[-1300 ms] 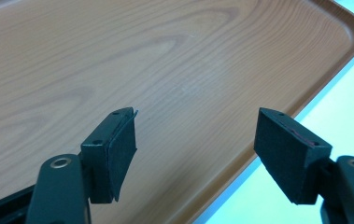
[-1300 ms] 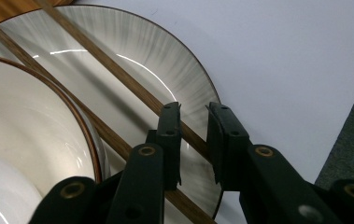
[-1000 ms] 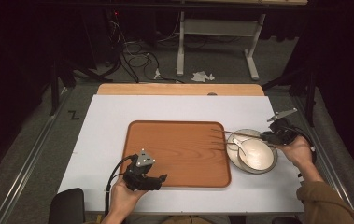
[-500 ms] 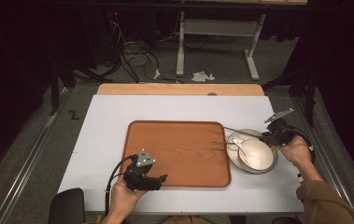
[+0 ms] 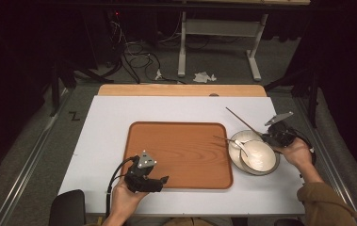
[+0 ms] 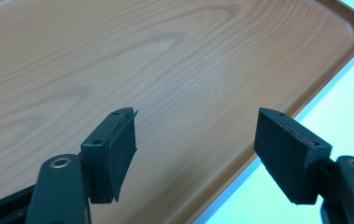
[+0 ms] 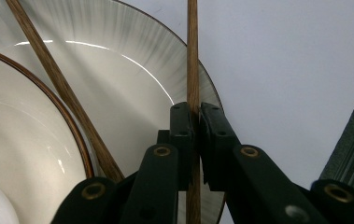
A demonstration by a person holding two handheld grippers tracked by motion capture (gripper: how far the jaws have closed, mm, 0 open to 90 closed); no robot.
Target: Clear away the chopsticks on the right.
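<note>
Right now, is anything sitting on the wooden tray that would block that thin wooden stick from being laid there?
Nothing visible does. The brown wooden tray is bare, and the right gripper grips the thin wooden stick beside the pale dishes, right of the tray.

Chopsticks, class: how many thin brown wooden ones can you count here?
2. One thin brown wooden chopstick is clamped in the right gripper; the other lies across the pale ceramic plate, beside the bowl.

White table top (image 5: 119, 136); beyond it, cables (image 5: 133, 52) and crumpled paper (image 5: 203, 76) on grey floor (image 5: 86, 96).
</note>
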